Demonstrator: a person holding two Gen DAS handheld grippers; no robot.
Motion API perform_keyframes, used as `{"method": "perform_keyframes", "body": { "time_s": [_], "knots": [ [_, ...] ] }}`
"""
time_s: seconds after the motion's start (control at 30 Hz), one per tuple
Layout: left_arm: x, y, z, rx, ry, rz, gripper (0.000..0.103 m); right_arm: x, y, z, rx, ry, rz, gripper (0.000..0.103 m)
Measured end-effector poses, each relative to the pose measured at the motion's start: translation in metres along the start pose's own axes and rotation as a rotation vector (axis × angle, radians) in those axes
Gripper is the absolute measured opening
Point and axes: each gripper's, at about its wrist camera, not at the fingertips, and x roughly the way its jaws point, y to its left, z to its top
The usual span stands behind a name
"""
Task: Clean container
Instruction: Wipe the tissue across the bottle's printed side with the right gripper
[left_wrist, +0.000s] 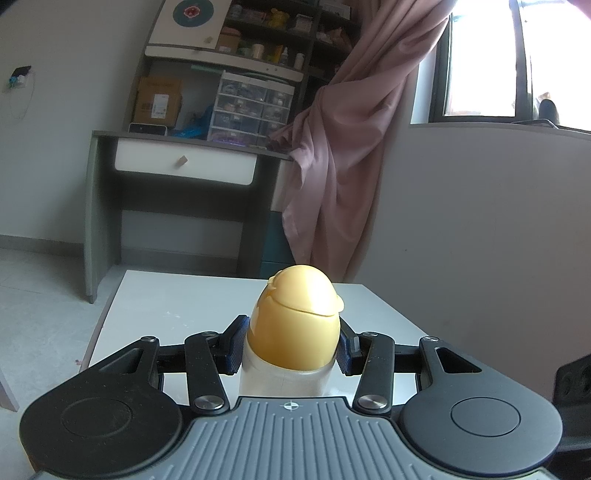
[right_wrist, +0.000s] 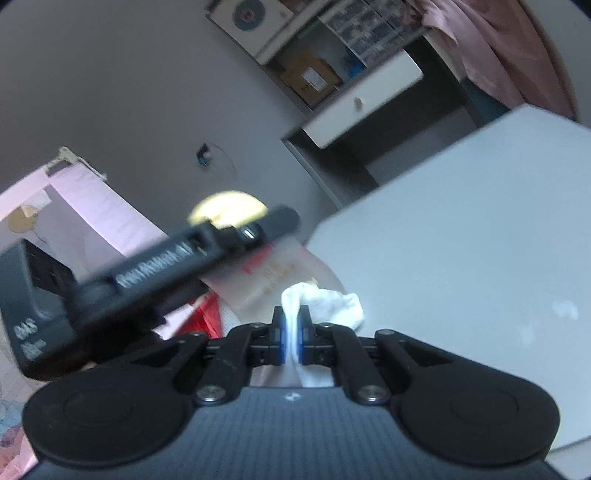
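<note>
Left tool (left_wrist: 291, 345) near level, clamps container (left_wrist: 295, 325) | right tool (right_wrist: 291, 328) tilted, pinches cloth (right_wrist: 328, 301)

Both my grippers clamped, roughly level.
My left gripper (left_wrist: 291, 345) grips the container (left_wrist: 295, 325); my right gripper (right_wrist: 291, 330) pinches the cloth (right_wrist: 325, 301).

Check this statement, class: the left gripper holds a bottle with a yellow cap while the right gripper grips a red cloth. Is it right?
Not quite. The cloth in the right gripper is white, as the right wrist view shows. The left gripper does hold the yellow-capped bottle.
</note>
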Motion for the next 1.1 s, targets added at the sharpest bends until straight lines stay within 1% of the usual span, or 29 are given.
{"method": "perform_keyframes", "body": {
  "time_s": [0.1, 0.23, 0.63, 0.83, 0.97, 1.1],
  "knots": [
    [-0.001, 0.000, 0.000, -0.003, 0.000, 0.000, 0.048, -0.004, 0.006, 0.006, -0.024, -0.031, 0.024, 0.006],
    [-0.001, -0.003, 0.000, -0.003, 0.000, 0.000, 0.048, -0.004, 0.006, 0.007, -0.032, -0.035, 0.027, 0.006],
    [-0.003, 0.003, -0.001, -0.003, -0.001, 0.001, 0.048, 0.009, -0.018, -0.005, 0.029, 0.044, -0.038, 0.006],
    [-0.002, 0.002, -0.002, -0.003, -0.001, 0.000, 0.048, 0.009, -0.018, -0.006, 0.024, 0.049, -0.045, 0.006],
    [-0.001, 0.001, -0.002, -0.003, 0.000, 0.000, 0.048, 0.008, -0.017, -0.005, 0.027, 0.039, -0.042, 0.006],
    [-0.001, 0.002, -0.001, -0.004, 0.000, 0.000, 0.048, 0.003, -0.010, 0.002, 0.019, 0.006, -0.007, 0.006]
  ]
}}
